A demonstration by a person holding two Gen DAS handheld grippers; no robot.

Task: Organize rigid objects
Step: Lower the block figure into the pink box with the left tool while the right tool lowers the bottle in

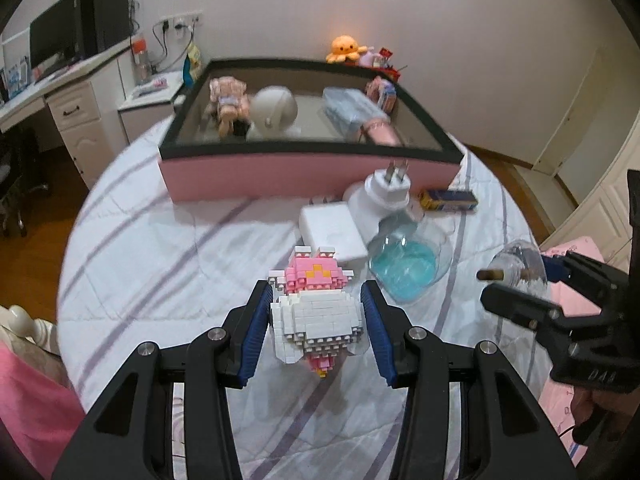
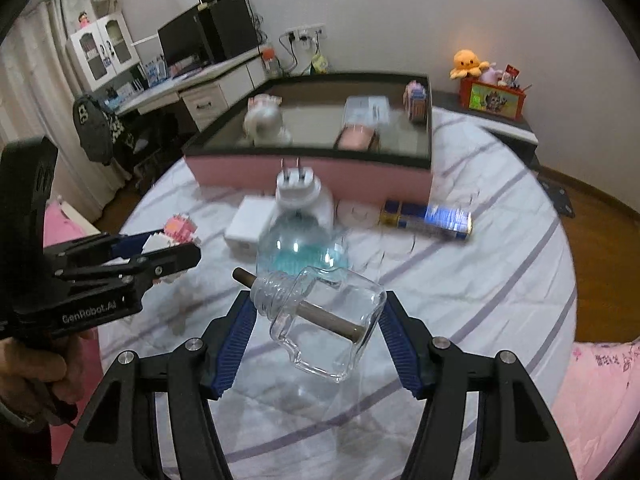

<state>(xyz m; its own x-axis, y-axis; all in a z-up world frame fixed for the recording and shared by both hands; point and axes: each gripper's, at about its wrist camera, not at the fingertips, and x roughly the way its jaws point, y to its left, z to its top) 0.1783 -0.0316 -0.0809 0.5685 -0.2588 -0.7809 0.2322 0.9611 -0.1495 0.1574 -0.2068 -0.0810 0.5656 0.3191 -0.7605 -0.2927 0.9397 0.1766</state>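
My left gripper (image 1: 316,294) is shut on a pink and white brick-built figure (image 1: 316,312), held a little above the striped bedsheet. The figure's pink head points away from me. My right gripper (image 2: 317,302) is shut on a clear glass bottle (image 2: 328,320) with a brown wick through its neck; the bottle is tilted and clear of the sheet. In the left wrist view the right gripper (image 1: 516,284) and its bottle (image 1: 520,262) are at the right. In the right wrist view the left gripper (image 2: 180,258) with the figure (image 2: 178,230) is at the left.
A pink box with a black rim (image 1: 304,172) stands at the far side of the bed and holds several toys and packs. In front of it lie a white plug-in unit on a blue-liquid bottle (image 1: 404,256), a white charger block (image 1: 332,228) and a blue and yellow pack (image 1: 448,199).
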